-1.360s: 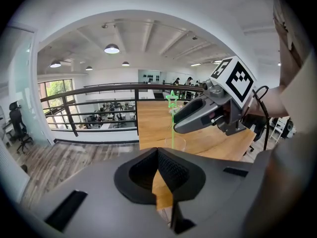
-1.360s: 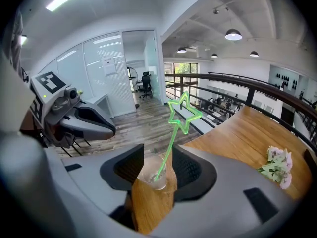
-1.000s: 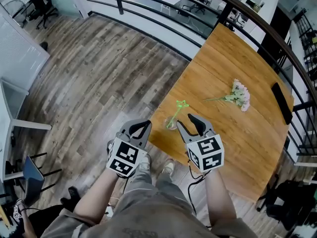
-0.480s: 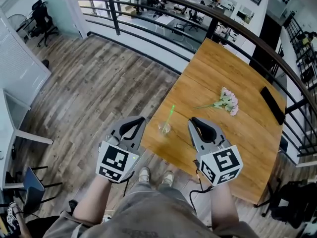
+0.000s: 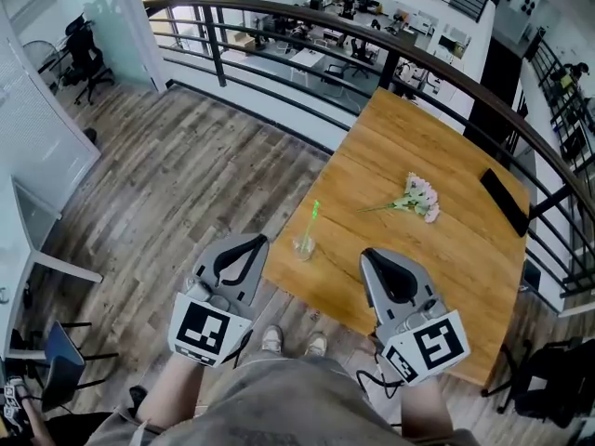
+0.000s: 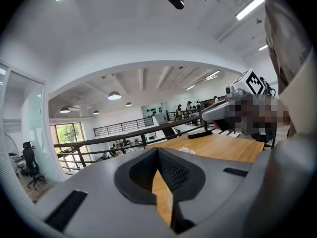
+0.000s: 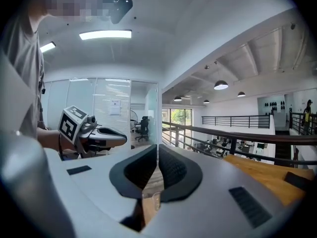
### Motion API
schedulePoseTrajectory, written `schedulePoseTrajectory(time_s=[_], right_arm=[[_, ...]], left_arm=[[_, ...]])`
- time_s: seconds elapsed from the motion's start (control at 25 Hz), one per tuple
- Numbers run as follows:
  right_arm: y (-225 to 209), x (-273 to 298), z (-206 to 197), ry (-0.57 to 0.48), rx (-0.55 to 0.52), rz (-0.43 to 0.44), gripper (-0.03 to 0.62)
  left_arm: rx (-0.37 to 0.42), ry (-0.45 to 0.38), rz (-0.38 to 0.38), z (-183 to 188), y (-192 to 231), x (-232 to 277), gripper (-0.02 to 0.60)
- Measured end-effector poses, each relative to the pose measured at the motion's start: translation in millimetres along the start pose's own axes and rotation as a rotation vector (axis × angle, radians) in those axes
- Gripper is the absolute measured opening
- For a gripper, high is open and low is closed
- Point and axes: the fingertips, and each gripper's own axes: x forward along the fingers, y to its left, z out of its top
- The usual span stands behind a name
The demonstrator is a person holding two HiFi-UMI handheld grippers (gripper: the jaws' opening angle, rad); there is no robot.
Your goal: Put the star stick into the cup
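One clear cup point(image 5: 303, 246) stands near the front-left edge of the wooden counter point(image 5: 437, 128). One green star stick point(image 5: 315, 214) stands in it, lower end inside and top leaning slightly right above the rim.

There are two tongs, both off the counter's near edge and apart from the cup. The left tongs point(image 5: 257, 241) sit left of the cup with the pads pressed together and nothing between them. The right tongs point(image 5: 368, 254) sit to its right, closing down until the pads meet, also empty. In the right gripper view the cup shows low behind the closed pads, not gripped.

One bunch of pale pink flowers point(image 5: 417, 196) lies mid-counter, well apart from the cup. One flat black object point(image 5: 505, 203) lies near the far right edge.
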Motion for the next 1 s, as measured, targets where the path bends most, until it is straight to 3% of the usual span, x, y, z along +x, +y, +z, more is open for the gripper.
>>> schedulePoseTrajectory(time_s=[0.28,1.0], right_arm=[[11.7,-13.1,-14.4,0.031,-0.011,0.02,0.037],[11.6,-20.3,-13.3,0.041,-0.028,0.011,0.037]], left_arm=[[-0.034,0.004,0.019,-4.7,-15.9,-17.0,0.015],[-0.012,0.05,0.004,-11.9,-24.0,-19.9,0.015]])
